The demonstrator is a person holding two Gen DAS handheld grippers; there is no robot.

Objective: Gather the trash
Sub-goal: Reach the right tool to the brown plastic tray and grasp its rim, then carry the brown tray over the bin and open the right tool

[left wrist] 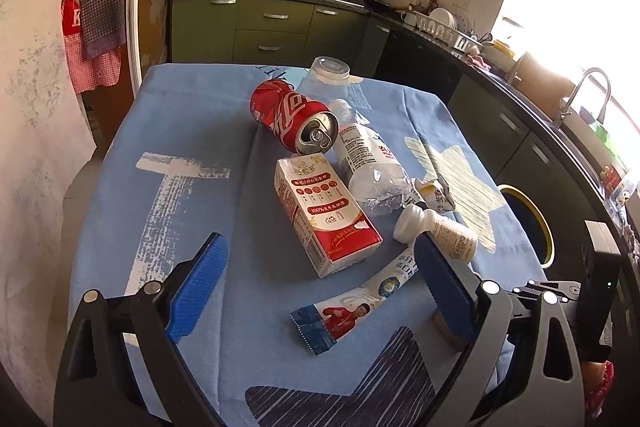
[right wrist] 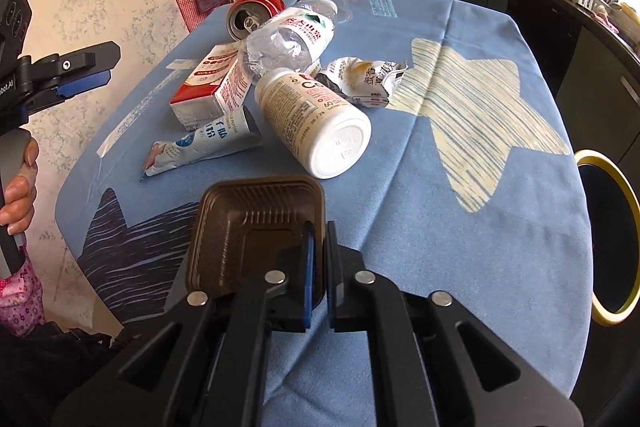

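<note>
Brown plastic, ribbed and shallow: one empty tray [right wrist: 256,227] sits at lower centre of the right wrist view, its right wall pinched between the nearly closed jaws of the right gripper [right wrist: 318,267], blue pads on either side of the rim. Nothing lies in the tray.

The rest of the trash is heaped on the blue cloth [right wrist: 420,227] above the tray, toward the upper left of that frame. Counted: one red can [left wrist: 294,119] on its side, its opened mouth showing dark inside; one clear crushed bottle [left wrist: 368,167] lying against the can; one red and white carton [left wrist: 324,215] lying flat; one white pill bottle [right wrist: 312,119] on its side, base toward the camera, resting over the carton's end; one long sachet [left wrist: 356,301] flat on the cloth; one crumpled wrapper [right wrist: 360,83] just beside the pill bottle; one clear cup [left wrist: 330,71] upside down at the far end of the heap.

In the left wrist view the left gripper [left wrist: 320,275] stands wide open at lower centre, holding nothing, with the carton's near end and the sachet between its fingers. A round yellow-rimmed bin [right wrist: 612,239] gapes at the right edge, its inside dark.
</note>
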